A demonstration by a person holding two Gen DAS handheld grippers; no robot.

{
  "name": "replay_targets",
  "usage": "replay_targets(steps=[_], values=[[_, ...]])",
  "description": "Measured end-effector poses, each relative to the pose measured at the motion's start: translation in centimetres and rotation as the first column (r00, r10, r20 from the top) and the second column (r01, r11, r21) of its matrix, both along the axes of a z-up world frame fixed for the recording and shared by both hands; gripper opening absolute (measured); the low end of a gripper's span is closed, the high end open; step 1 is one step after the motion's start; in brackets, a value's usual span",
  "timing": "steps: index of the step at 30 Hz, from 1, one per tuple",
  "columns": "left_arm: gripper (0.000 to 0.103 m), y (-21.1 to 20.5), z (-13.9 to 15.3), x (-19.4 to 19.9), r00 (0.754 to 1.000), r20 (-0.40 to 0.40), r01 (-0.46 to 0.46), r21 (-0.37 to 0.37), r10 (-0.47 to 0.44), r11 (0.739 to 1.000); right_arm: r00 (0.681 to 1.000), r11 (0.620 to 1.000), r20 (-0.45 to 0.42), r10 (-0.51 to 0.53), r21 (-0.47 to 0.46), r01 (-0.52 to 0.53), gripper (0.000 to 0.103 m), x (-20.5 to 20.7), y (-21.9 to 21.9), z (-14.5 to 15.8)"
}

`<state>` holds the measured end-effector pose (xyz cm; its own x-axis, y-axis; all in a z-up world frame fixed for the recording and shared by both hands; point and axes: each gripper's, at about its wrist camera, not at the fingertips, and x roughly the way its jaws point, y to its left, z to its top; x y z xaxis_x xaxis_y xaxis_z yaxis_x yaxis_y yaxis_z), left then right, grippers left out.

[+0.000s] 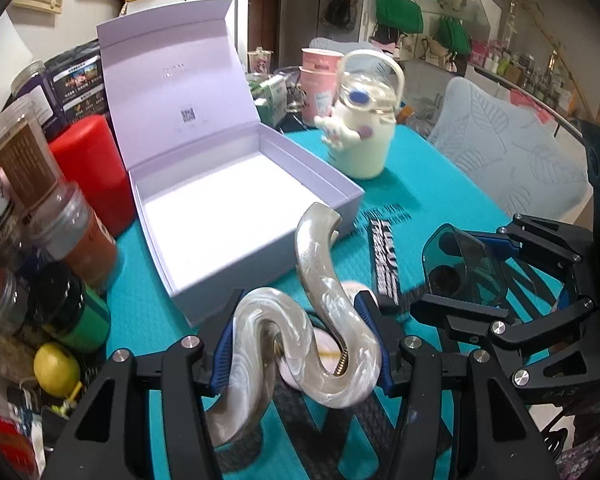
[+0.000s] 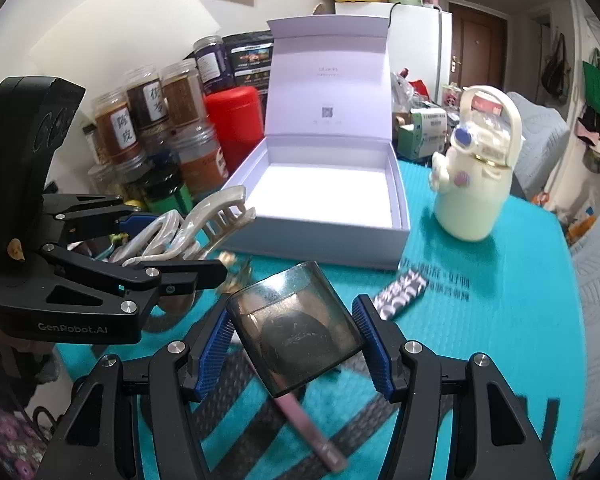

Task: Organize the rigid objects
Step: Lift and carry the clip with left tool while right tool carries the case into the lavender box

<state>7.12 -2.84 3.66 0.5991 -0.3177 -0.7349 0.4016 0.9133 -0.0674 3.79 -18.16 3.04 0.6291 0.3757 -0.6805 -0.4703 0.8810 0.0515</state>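
My left gripper (image 1: pixel 300 344) is clamped on a pearly white hair claw (image 1: pixel 320 320), its blue pads pressing both sides of the wavy body, so the jaws stand partly closed around it. The claw hangs clear of the teal mat (image 1: pixel 420 184), its curved tip reaching toward the near edge of the white box (image 1: pixel 236 216).

My right gripper (image 2: pixel 296 344) grips a smoky translucent case (image 2: pixel 300 320) with something dark and round inside; the pads sit flat on its two sides, jaws about half apart. It too is off the mat.

The box lies open just beyond both grippers, lid (image 2: pixel 328 80) standing upright at the far side, its floor bare. Its near rim is the edge I face; its left wall runs close beside a red canister (image 1: pixel 88 168) and a crowd of jars (image 2: pixel 148 120), so there is little room on that side. To the right of the box the mat is open as far as a cream bottle with a handle (image 2: pixel 472 184), which stands well apart from the box's right wall.

On the mat near the box's near right corner lies a black-and-white printed strip (image 1: pixel 386 256). A pink stick (image 2: pixel 312 428) lies on the mat under my right gripper. Both grippers sit side by side, near but apart.
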Motion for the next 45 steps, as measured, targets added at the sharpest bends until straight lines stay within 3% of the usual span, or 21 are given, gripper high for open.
replay_targets(steps=[27, 45], values=[[0.054, 2.6, 1.8, 12.7, 0.988, 0.065, -0.145, 0.047, 0.142, 0.988, 0.996, 0.998, 0.067, 0.054, -0.012, -0.054, 0.060, 12.3, 2.5, 3.5], [0.054, 3.2, -2.4, 19.7, 0.976, -0.005, -0.213, 0.139, 0.216, 0.967, 0.998, 0.997, 0.025, 0.054, -0.053, -0.053, 0.060, 21.1, 4.8, 0.7]])
